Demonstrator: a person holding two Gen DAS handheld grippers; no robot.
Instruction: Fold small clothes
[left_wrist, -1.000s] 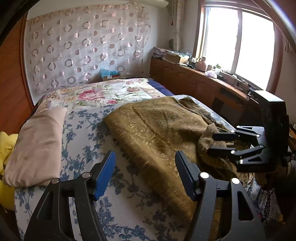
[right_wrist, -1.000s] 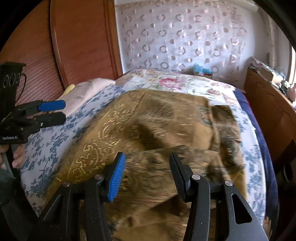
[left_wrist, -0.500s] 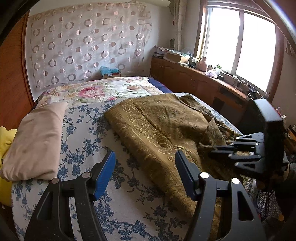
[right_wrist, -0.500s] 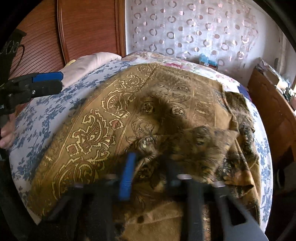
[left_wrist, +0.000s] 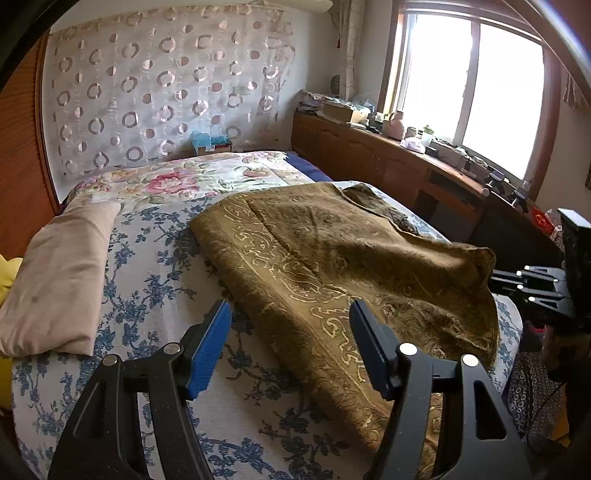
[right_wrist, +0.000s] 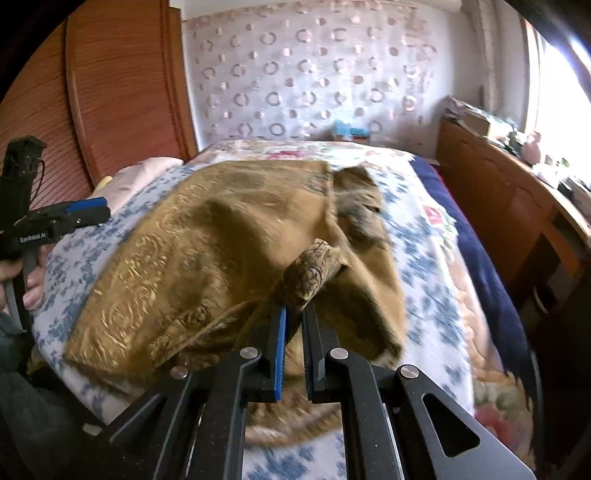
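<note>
An olive-gold patterned garment (left_wrist: 332, 266) (right_wrist: 207, 240) lies spread across the bed. My right gripper (right_wrist: 295, 314) is shut on a bunched corner of it, and that corner (right_wrist: 314, 273) sticks up past the fingertips. In the left wrist view the same gripper (left_wrist: 495, 284) holds the cloth's near-right corner lifted off the bed. My left gripper (left_wrist: 291, 325) stands open above the bedsheet at the garment's near-left edge, nothing between its blue pads. It also shows at the far left of the right wrist view as the left gripper (right_wrist: 99, 208), with a hand (right_wrist: 22, 280) on its handle.
The bed has a blue-flowered sheet (left_wrist: 155, 280) and a rose-print quilt (left_wrist: 192, 177) at the far end. A beige pillow (left_wrist: 59, 273) lies at left by the wooden headboard (right_wrist: 122, 85). A cluttered wooden cabinet (left_wrist: 388, 155) runs under the window on the right.
My right gripper closed on a fold of the garment and pulled it up and rightward, stretching the cloth flatter. My left gripper stayed open and nearly still.
</note>
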